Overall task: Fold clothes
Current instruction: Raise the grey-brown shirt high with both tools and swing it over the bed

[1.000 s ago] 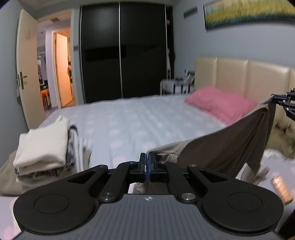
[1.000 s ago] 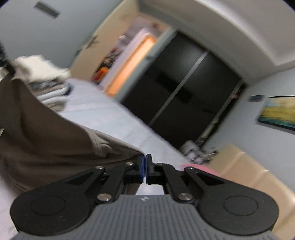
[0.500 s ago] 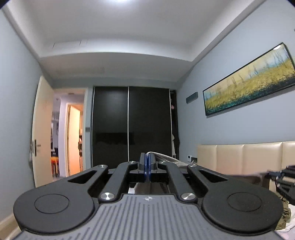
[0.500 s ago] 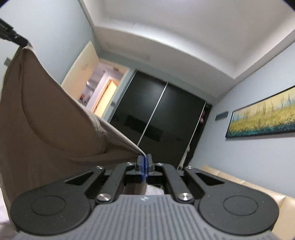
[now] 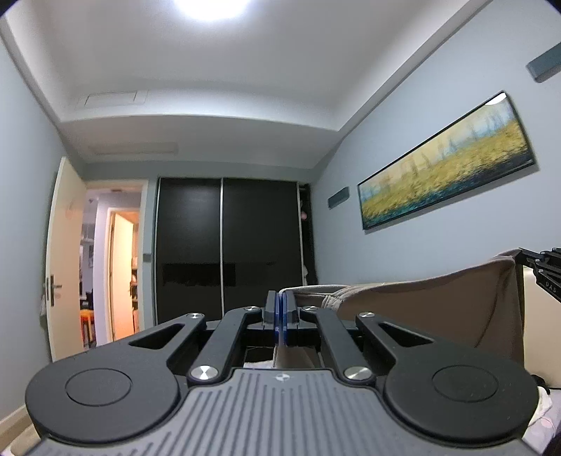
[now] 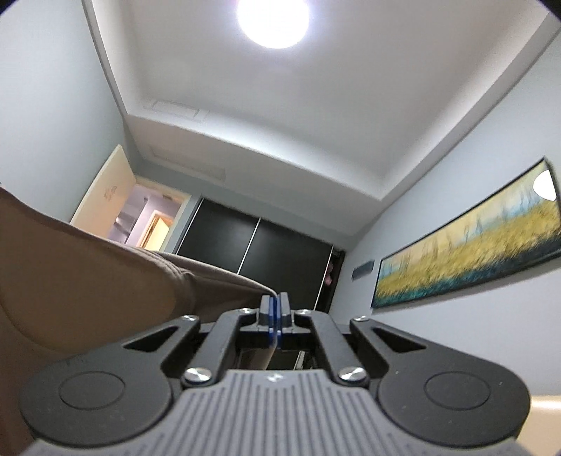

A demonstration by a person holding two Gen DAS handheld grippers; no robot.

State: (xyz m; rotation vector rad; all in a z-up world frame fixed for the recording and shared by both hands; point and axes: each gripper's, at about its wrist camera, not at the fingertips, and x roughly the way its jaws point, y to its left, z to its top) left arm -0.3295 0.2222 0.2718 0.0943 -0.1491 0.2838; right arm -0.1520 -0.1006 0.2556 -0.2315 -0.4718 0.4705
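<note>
A brown garment (image 5: 438, 308) hangs stretched in the air between my two grippers. My left gripper (image 5: 281, 301) is shut on one top edge of it. My right gripper (image 6: 275, 305) is shut on the other top edge; it also shows at the right edge of the left wrist view (image 5: 540, 259). In the right wrist view the brown garment (image 6: 70, 280) fills the left side and sags below the pinch. Both cameras tilt up toward the ceiling, so the bed is hidden.
A black sliding wardrobe (image 5: 228, 252) stands at the far wall, with an open cream door (image 5: 66, 259) to its left. A long landscape painting (image 5: 445, 168) hangs on the right wall. A round ceiling light (image 6: 273, 21) glows overhead. A beige headboard (image 5: 540, 322) shows low right.
Both grippers have risen and tilted upward with the garment held taut between them. The bed, pink pillow and stack of folded clothes have dropped out of view.
</note>
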